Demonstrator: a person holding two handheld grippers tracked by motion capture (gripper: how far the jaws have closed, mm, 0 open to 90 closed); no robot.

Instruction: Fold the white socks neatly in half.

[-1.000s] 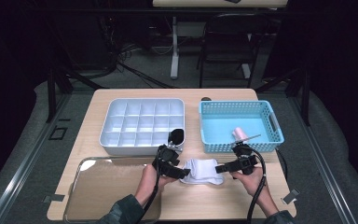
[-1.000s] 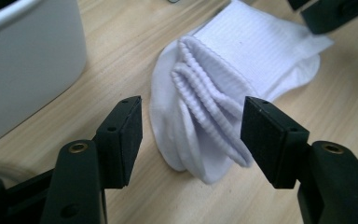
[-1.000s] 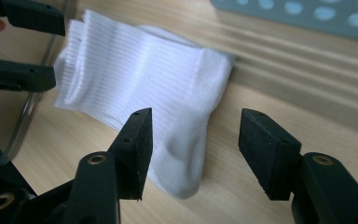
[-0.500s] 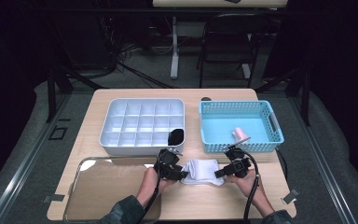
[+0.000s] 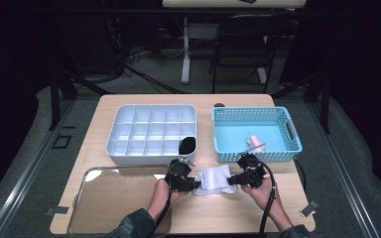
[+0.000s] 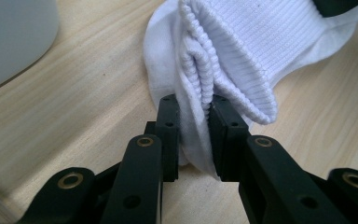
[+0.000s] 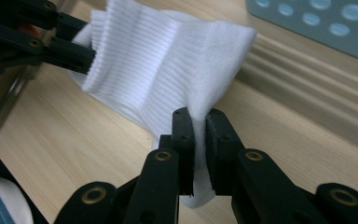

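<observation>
I see my left gripper [image 6: 194, 105] and right gripper [image 7: 200, 116] each clamped on the white sock [image 5: 215, 179], stretched between them over the tabletop [image 5: 238, 213]; no readable writing.

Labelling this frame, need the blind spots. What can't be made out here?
- Dark item in the white divided tray, high view: too small and dark to identify.
- Pink item in the blue basket, high view: too small to name.
- White sock, left gripper view: far end cut off by the top edge; left gripper covers the pinched fabric.
- Sock under the right gripper, right gripper view: hidden by its jaws.
</observation>
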